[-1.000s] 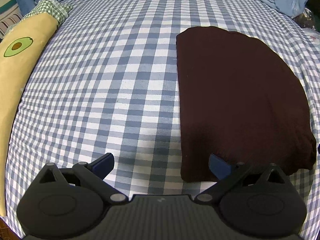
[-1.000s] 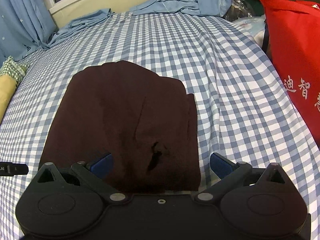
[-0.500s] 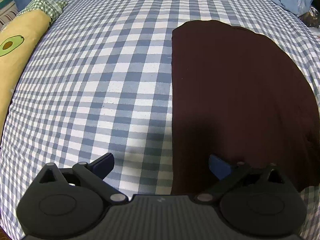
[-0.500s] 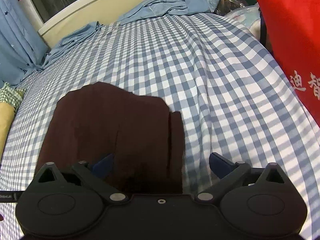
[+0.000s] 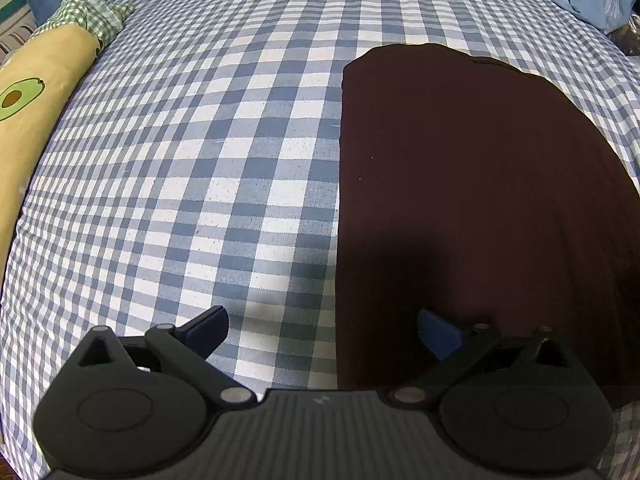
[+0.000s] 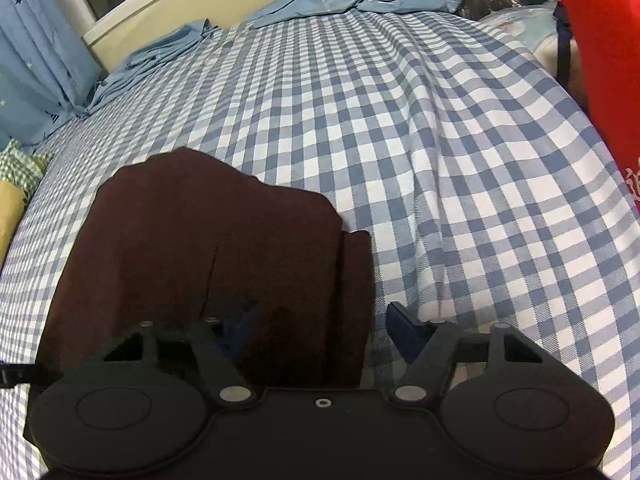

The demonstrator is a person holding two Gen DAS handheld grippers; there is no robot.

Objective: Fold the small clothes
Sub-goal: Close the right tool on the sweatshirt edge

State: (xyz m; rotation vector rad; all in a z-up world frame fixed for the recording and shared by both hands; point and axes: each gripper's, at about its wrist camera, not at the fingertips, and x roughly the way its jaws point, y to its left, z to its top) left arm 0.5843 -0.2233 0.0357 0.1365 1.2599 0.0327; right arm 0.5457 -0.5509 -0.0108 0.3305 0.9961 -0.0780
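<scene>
the dark maroon garment (image 5: 472, 200) lies flat on the blue-and-white checked bedsheet (image 5: 200, 160), already folded into a roughly rectangular block with a narrower strip along its right edge in the right wrist view (image 6: 356, 280).

the left gripper (image 5: 322, 326) hangs over the garment's near left corner with its jaws spread wide: one blue fingertip (image 5: 208, 324) is over bare sheet, the other over the cloth, and the garment's left edge runs between them. nothing is pinched there.

the right gripper (image 6: 320, 326) sits at the near right corner of the garment. its jaws have just been closing and now stand at a middling gap, with the folded right edge of the cloth between them. the left finger looks sunk into or under the fabric, the right one (image 6: 404, 330) is just beside the edge over the sheet. can't see the pads pressing yet.

a yellow avocado-print pillow (image 5: 36, 96) lies along the left side, a red bag (image 6: 600, 60) off to the right, well apart from the garment.
</scene>
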